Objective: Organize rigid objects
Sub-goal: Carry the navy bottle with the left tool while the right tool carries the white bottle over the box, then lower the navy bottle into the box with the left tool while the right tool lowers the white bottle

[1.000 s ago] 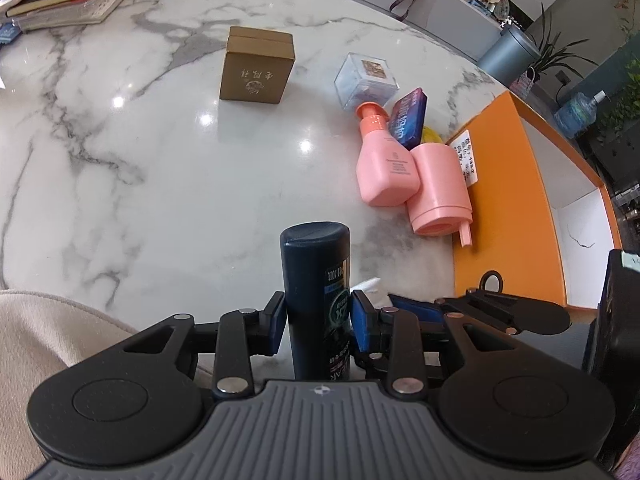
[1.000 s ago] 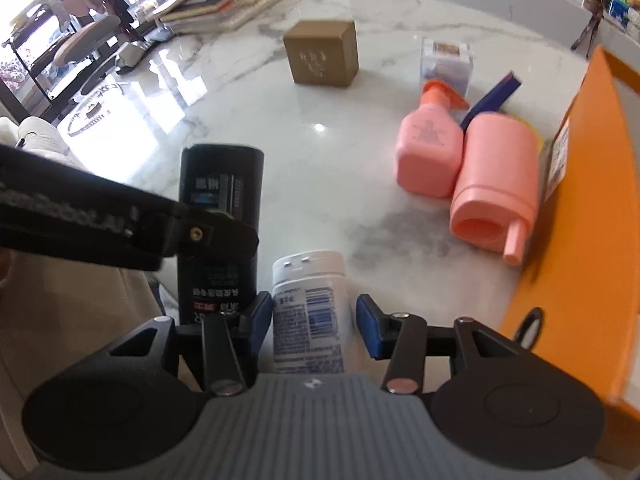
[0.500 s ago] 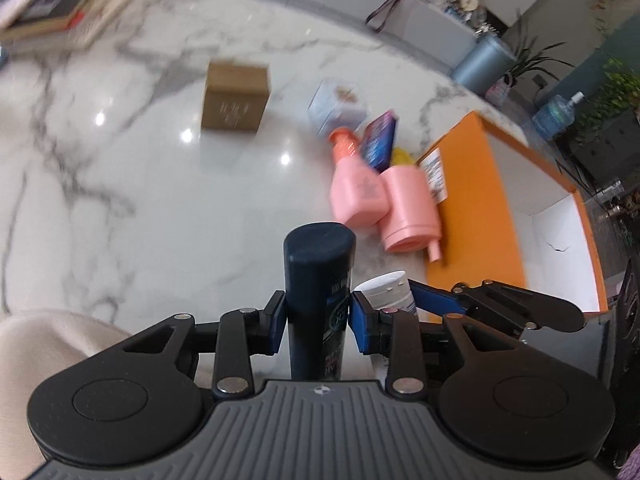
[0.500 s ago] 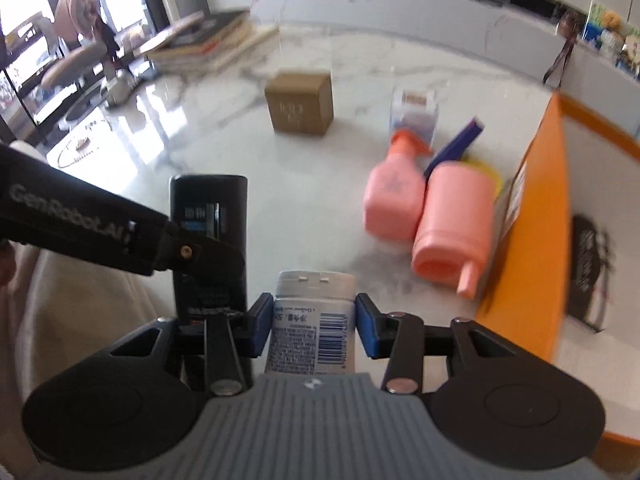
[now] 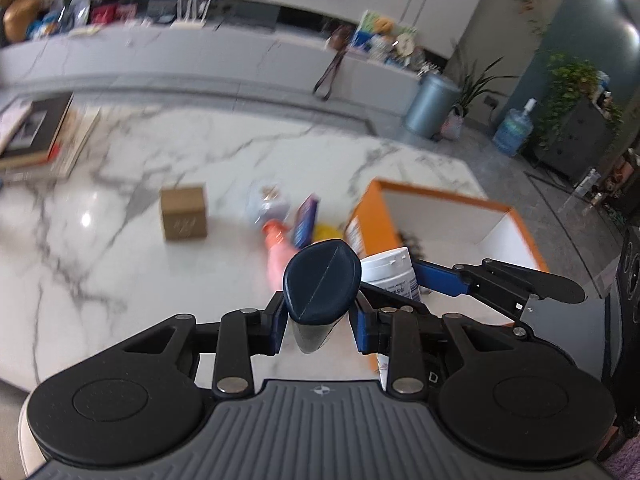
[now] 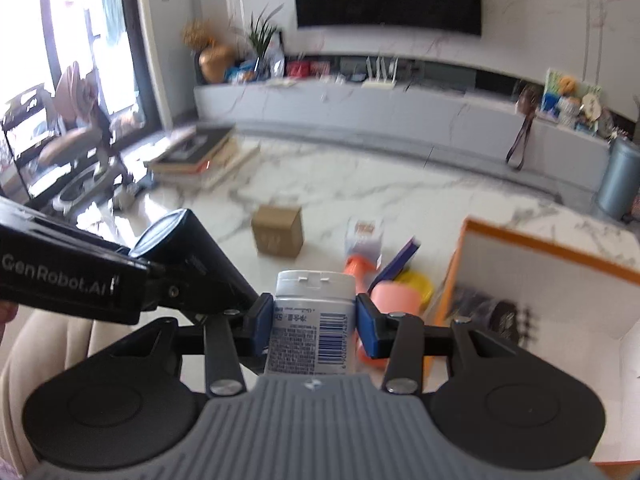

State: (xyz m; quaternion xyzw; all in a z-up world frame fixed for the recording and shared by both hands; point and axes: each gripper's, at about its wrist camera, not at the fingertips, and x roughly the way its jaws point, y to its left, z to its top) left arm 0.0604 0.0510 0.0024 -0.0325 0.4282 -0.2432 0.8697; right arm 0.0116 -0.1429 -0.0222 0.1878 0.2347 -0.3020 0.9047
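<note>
My left gripper [image 5: 319,322] is shut on a dark blue bottle [image 5: 320,288], held in the air above the marble table [image 5: 120,272] with its flat end toward the camera. My right gripper [image 6: 314,322] is shut on a white bottle with a barcode label [image 6: 314,312], also lifted. The white bottle [image 5: 390,274] shows in the left wrist view just right of the dark one. The dark bottle [image 6: 188,248] shows at the left of the right wrist view. An orange box with a white inside [image 5: 440,216] stands to the right, with dark items in it [image 6: 492,312].
On the table lie a brown cardboard box [image 5: 183,213], a pink bottle with an orange cap [image 5: 278,248], a clear box [image 6: 363,236], a purple packet [image 6: 396,262], a yellow object [image 6: 416,284] and stacked books [image 5: 36,136]. A grey bin [image 5: 432,106] stands beyond.
Both grippers have risen and tilted up with their bottles, from table level to well above it. The orange box's inside and the room beyond have come into view.
</note>
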